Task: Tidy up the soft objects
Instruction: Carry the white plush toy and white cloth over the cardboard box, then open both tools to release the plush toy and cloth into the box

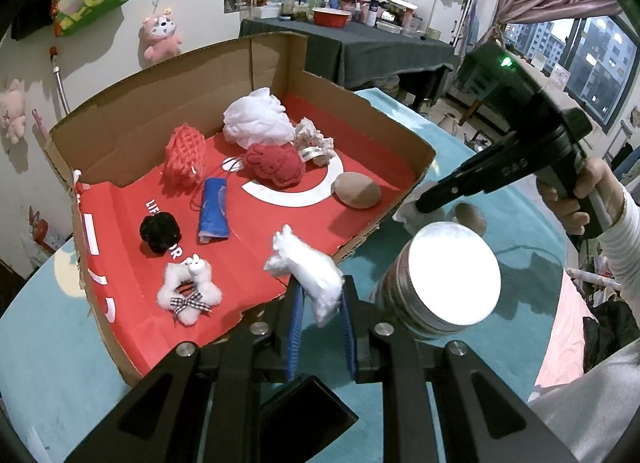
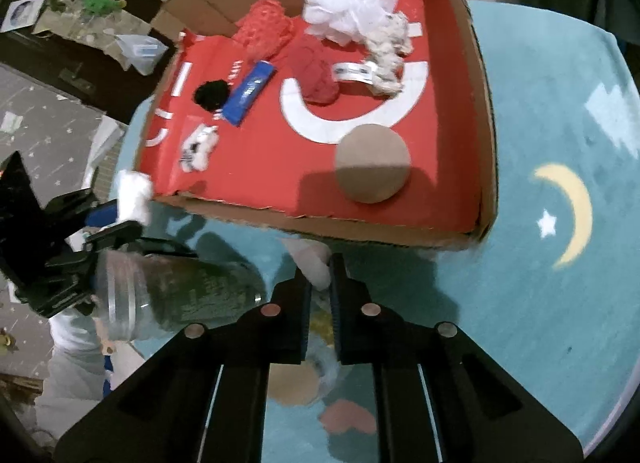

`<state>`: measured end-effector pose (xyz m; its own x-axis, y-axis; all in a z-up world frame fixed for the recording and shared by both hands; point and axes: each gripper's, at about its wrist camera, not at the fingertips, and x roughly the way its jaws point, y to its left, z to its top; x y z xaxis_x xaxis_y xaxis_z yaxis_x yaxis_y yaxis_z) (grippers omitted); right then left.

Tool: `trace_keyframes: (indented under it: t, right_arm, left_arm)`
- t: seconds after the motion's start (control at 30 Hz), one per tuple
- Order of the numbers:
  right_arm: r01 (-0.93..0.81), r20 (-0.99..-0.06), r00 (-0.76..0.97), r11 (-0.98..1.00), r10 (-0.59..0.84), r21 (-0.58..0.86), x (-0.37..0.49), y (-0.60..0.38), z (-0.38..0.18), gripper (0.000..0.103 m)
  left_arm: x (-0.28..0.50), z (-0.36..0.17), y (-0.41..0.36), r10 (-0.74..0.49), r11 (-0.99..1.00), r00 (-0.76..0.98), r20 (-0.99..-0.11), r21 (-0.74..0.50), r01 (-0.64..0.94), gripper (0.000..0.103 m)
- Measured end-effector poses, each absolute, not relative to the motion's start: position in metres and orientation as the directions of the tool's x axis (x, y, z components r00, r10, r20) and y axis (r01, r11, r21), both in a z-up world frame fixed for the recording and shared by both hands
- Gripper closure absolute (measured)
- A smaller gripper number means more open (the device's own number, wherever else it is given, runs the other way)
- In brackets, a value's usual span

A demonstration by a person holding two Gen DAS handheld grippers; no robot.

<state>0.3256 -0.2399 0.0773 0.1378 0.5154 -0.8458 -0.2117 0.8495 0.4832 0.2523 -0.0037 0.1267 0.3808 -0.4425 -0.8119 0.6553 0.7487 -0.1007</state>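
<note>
My left gripper (image 1: 320,303) is shut on a white cotton wad (image 1: 310,271) and holds it over the near edge of the open cardboard box (image 1: 248,59); it also shows in the right wrist view (image 2: 132,195). The box's red floor holds a white mesh puff (image 1: 256,119), a red knitted toy (image 1: 276,165), an orange net (image 1: 186,155), a blue pouch (image 1: 214,209), a black pom-pom (image 1: 160,231), a white plush ring (image 1: 188,291) and a brown round pad (image 1: 357,190). My right gripper (image 2: 320,275) is shut on a pale soft piece (image 2: 316,259) just outside the box's front wall.
A glass jar with a metal lid (image 1: 448,279) lies on the teal mat (image 1: 60,343) beside the box, right of my left gripper. The mat has a moon and star print (image 2: 572,215). A cluttered dark table (image 1: 360,43) stands behind.
</note>
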Motion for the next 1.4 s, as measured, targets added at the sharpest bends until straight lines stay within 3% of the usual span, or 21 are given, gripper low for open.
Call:
trace_keyframes:
  t: [0.47, 0.77, 1.07, 1.4]
  right_arm:
    - [-0.286, -0.8, 0.247, 0.83, 0.547, 0.479, 0.324, -0.229, 0.117, 0.095]
    - [-0.303, -0.808, 0.219, 0.825, 0.547, 0.476, 0.37, -0.199, 0.101, 0.095]
    - [-0.294, -0.881, 0.098, 0.859, 0.463, 0.419, 0.408, -0.169, 0.064, 0.095]
    - [-0.291, -0.903, 0.074, 0.875, 0.424, 0.387, 0.417, -0.165, 0.055, 0.094]
  left_arm:
    - [0.268, 0.121, -0.006, -0.442, 0.762, 0.363, -0.82, -0.13, 0.634, 0.084]
    - [0.315, 0.101, -0.024, -0.402, 0.773, 0.305, -0.863, -0.142, 0.618, 0.084]
    - [0.35, 0.067, -0.04, -0.308, 0.788, 0.23, -0.923, -0.112, 0.606, 0.084]
    - [0.36, 0.056, -0.042, -0.282, 0.798, 0.204, -0.937, -0.111, 0.593, 0.082]
